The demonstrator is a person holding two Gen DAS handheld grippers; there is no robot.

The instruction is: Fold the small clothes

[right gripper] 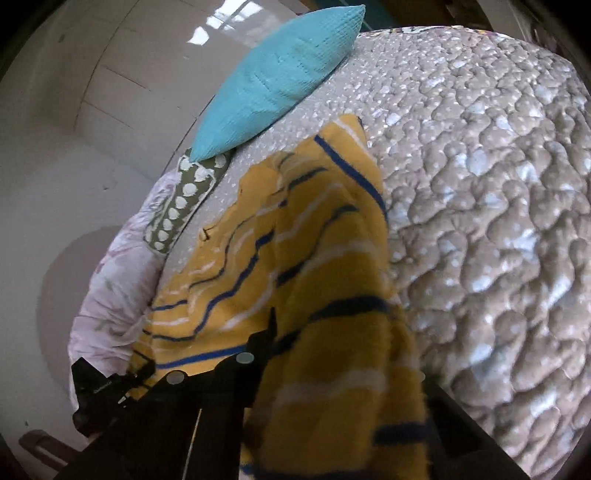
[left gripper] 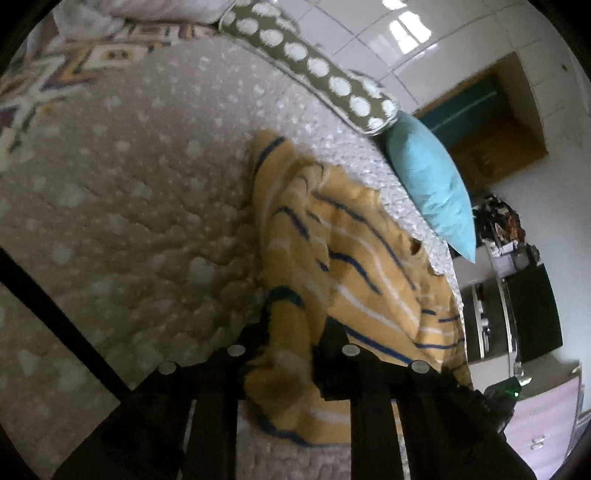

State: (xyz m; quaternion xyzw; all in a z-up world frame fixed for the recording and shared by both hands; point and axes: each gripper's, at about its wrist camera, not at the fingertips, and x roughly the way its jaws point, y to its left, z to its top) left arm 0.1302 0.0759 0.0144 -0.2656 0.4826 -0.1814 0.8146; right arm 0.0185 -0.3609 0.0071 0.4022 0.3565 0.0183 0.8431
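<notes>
A small yellow garment (left gripper: 354, 266) with blue and white stripes lies crumpled on the quilted bedspread (left gripper: 129, 221). In the left wrist view my left gripper (left gripper: 295, 328) is shut on a bunched fold of it, and cloth spills out between the black fingers (left gripper: 334, 332). In the right wrist view the same garment (right gripper: 325, 258) hangs lifted and drapes over my right gripper (right gripper: 328, 343). The cloth hides that gripper's right finger; only the left finger (right gripper: 266, 339) shows, pressed against the fabric. Both grippers hold the near edge of the garment.
A teal pillow (left gripper: 428, 181) and an olive pillow with white dots (left gripper: 314, 66) lie along the bed's far edge. A patterned blanket (left gripper: 55, 74) lies at the far left. Beyond the bed are glossy floor tiles (left gripper: 369, 26) and low furniture (left gripper: 517, 314).
</notes>
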